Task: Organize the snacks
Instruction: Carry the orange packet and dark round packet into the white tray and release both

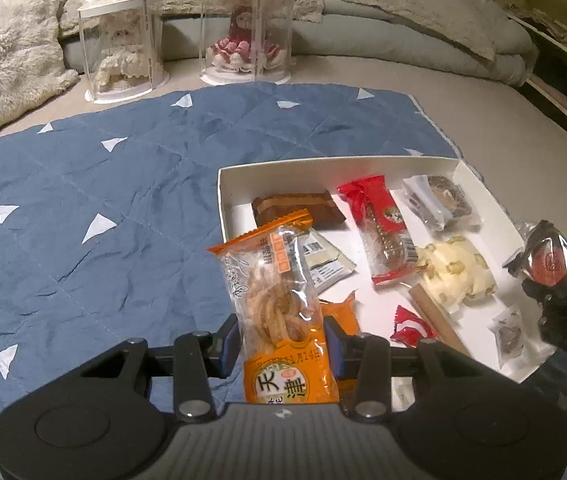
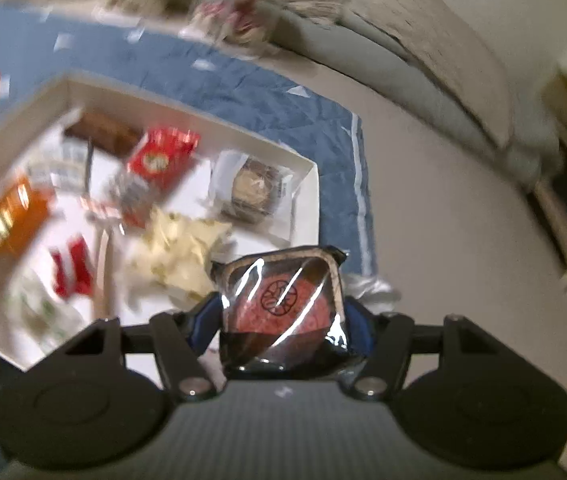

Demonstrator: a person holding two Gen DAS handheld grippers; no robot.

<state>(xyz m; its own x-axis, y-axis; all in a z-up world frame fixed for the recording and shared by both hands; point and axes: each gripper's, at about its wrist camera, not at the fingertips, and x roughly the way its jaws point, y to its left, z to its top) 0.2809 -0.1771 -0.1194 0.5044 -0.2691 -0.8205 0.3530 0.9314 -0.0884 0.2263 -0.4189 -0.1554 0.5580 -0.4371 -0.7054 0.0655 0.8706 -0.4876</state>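
Observation:
My left gripper (image 1: 281,340) is shut on an orange pack of twisted fried dough (image 1: 279,304), held upright over the near left corner of the white box (image 1: 323,162). My right gripper (image 2: 281,320) is shut on a dark-wrapped pastry with a red round top (image 2: 283,300); that pastry (image 1: 551,258) shows at the box's right edge in the left wrist view. In the box lie a brown bar (image 1: 297,208), a red pack (image 1: 379,224), a clear-wrapped round cake (image 1: 439,200), a yellow-white snack (image 1: 457,270) and several small sweets. The right wrist view is blurred.
The box rests on a blue quilted mat with white triangles (image 1: 83,200) on a beige floor (image 1: 503,120). Two clear cases with dolls (image 1: 123,52) (image 1: 249,36) stand behind the mat. A fluffy cushion (image 1: 7,52) lies far left, shelves (image 1: 563,60) at right.

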